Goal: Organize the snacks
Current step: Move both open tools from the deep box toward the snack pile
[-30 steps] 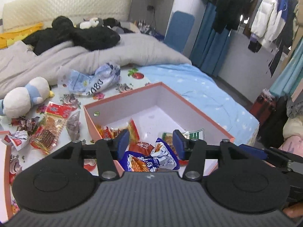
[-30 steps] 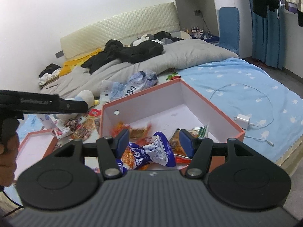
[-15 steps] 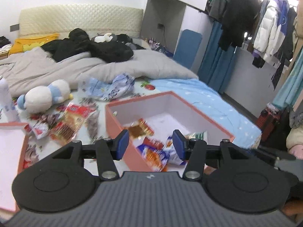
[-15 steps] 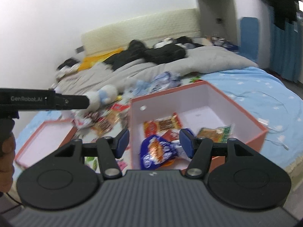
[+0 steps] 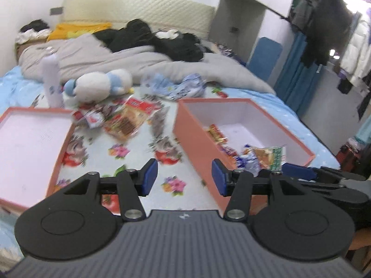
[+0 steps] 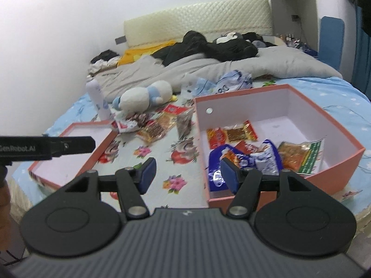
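Centre-left of left-wrist frame: loose crinkly foil-and-plastic snack packets (image 5: 126, 121) on floral cloth, left of salmon cardboard box (image 5: 194, 136). We judge them light, slippery; pinch sealed edge. Left gripper (image 5: 184, 178) just widened, empty; right gripper (image 6: 187, 173) spread, empty.

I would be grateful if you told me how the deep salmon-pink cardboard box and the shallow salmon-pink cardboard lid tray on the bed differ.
The deep salmon-pink cardboard box has tall walls; the shallow salmon-pink cardboard lid tray has a low rim. The box holds several snack packets, among them a blue-and-white packet; the tray's inside looks bare. In the right wrist view the box lies right of the loose packets on the floral cloth, the tray left. Both are salmon outside, pale inside, and open upward.
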`<state>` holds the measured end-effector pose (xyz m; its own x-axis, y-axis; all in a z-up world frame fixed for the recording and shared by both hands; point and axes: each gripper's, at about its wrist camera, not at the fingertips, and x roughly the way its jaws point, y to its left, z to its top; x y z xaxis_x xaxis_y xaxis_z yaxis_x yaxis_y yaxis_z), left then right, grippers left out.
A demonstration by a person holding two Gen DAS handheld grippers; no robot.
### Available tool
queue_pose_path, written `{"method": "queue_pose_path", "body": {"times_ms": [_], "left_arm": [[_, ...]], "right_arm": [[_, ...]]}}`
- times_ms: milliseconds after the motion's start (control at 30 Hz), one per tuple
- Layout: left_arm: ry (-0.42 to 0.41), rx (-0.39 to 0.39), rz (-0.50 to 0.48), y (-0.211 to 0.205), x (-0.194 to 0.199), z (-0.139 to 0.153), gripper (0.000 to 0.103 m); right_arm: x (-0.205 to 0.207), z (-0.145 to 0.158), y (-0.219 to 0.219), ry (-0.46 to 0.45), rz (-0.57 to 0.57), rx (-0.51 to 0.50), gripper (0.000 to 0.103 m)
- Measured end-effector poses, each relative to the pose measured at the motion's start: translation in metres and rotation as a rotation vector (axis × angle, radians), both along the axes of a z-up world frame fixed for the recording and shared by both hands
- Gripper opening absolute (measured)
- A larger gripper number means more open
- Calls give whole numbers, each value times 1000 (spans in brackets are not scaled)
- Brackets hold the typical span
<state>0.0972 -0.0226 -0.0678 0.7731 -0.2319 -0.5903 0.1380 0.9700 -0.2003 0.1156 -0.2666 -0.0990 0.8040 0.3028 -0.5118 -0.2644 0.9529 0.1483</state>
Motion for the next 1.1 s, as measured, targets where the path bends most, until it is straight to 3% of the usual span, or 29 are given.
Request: {"method": "queue_pose_path", "body": {"times_ms": [33,100,167,233,500,767,800,867,1100], "left_arm": [[6,2,17,3,1,-3,72],[9,-5,46,13,3,-9,74],[4,-17,64,22,6,-11,81],[-5,-19,93,33,9,-15,87],[11,-86,172,75,41,-36,89],[42,-243,253,119,109,-74,89],[55,-269,269,125,120,-81,89],[74,-294,283,133,139,-91,88],[129,-315,335,160,208,-126,88]], "right_arm": [[2,-1,3,3,7,-2,64],[5,-3,10,7,31,2,69],[9,-5,15,10,46,14,89],[16,-7,22,20,59,14,92],[49,-16,53,34,78,3,92],[97,-42,92,58,60,24,92],[105,-45,98,57,52,23,90],[121,-50,108,69,40,28,77],[181,-71,133,106,-26,55,75]]}}
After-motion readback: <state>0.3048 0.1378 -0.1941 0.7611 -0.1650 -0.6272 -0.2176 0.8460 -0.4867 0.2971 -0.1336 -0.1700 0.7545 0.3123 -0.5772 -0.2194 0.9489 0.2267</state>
